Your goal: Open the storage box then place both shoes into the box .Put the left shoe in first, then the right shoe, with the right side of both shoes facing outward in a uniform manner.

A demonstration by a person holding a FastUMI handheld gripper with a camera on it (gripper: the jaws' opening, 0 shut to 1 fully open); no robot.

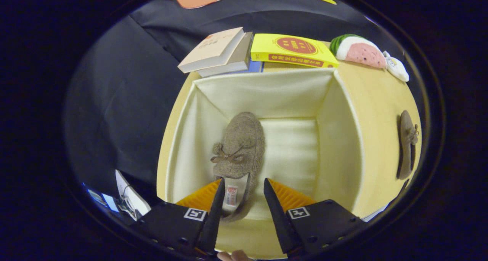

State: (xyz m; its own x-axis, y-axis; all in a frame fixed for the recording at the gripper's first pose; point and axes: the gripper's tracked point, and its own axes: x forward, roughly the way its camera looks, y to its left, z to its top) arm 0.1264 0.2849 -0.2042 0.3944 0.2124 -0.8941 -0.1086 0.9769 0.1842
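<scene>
The cream fabric storage box (263, 76) stands open on the pale yellow table (381, 97). One fuzzy brown shoe (240, 146) with a small bow lies inside it near the left wall, toe pointing away from me. Its heel sits between my fingers. My gripper (242, 186) hovers over the box's near edge. The fingers stand apart, with a strip of box floor showing between the heel and the right finger. The second brown shoe (407, 144) lies on the table outside the box's right wall.
Beyond the box lie a beige book stack (213, 49) and a yellow book (293, 49). A watermelon-shaped plush (360, 51) and a small white plush (396, 68) sit at the far right corner. A white object (129, 198) stands off the table's left side.
</scene>
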